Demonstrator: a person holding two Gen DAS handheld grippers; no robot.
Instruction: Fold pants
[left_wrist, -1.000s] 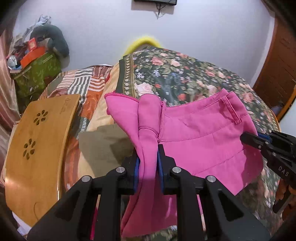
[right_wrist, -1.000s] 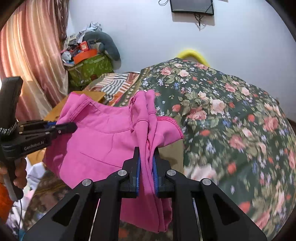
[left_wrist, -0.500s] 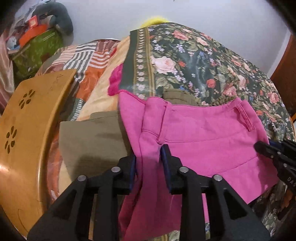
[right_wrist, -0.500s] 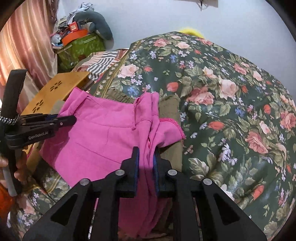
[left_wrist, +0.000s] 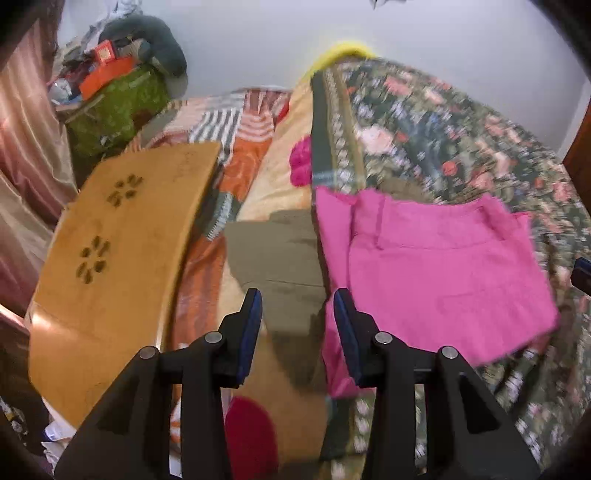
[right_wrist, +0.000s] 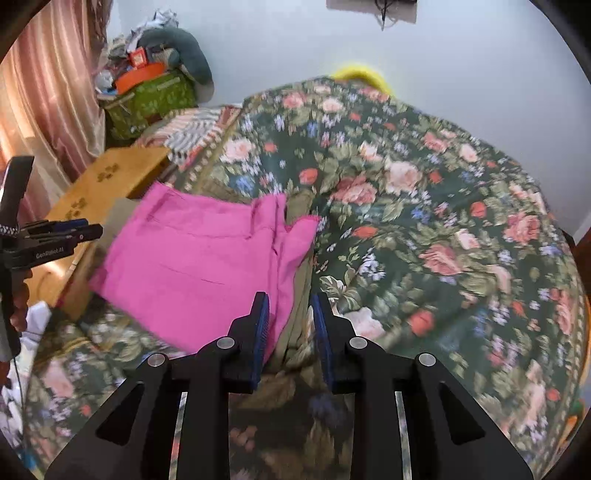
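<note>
The pink pants (left_wrist: 436, 266) lie folded on the floral bed cover, waistband toward the far side. They also show in the right wrist view (right_wrist: 207, 258). My left gripper (left_wrist: 297, 314) is open and empty, just off the pants' left edge, above an olive cloth (left_wrist: 277, 266). My right gripper (right_wrist: 290, 314) is open and empty at the pants' right edge. The left gripper's tip shows in the right wrist view (right_wrist: 79, 229), apart from the pants.
The dark floral bed cover (right_wrist: 424, 221) fills the right. A wooden lap table (left_wrist: 110, 258) lies left of the pants. A striped blanket (left_wrist: 236, 133) and a green box with clutter (left_wrist: 114, 99) sit at the back left by a pink curtain.
Both grippers held the pants up by pinched edges one second ago. They lowered the pants onto the bed, opened and let go. The pants now lie flat.
</note>
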